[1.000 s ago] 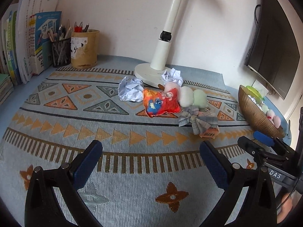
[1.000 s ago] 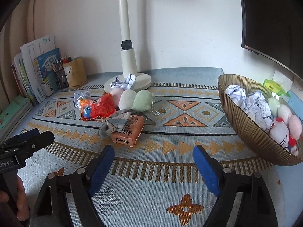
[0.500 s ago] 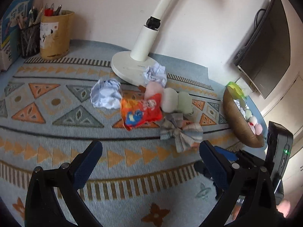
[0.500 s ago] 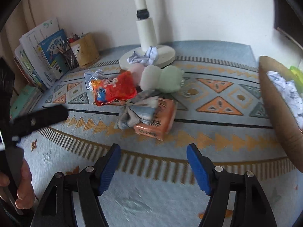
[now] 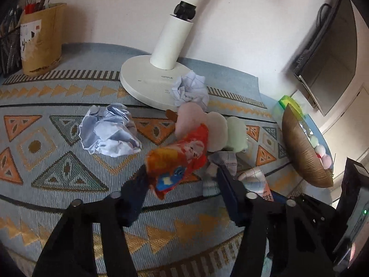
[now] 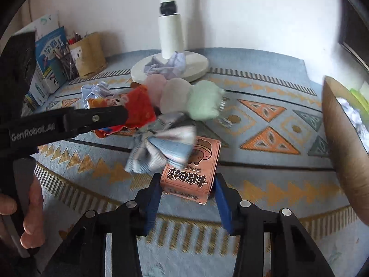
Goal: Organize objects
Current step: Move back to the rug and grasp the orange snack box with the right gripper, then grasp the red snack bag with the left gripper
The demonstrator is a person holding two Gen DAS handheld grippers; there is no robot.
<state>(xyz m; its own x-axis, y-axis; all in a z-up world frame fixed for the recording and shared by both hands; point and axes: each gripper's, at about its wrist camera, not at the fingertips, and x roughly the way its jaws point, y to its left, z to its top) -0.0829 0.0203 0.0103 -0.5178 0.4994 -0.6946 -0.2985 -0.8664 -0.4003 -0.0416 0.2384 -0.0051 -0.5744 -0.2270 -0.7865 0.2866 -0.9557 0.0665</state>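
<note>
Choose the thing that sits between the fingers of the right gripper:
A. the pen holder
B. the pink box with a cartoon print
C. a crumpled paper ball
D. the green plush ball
B: in the right wrist view the pink box lies between the blue pads of the right gripper, whose jaws are closing on it.

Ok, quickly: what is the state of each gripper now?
Left gripper: jaws closing around the red snack packet.
Right gripper: jaws closing around the pink box.
</note>
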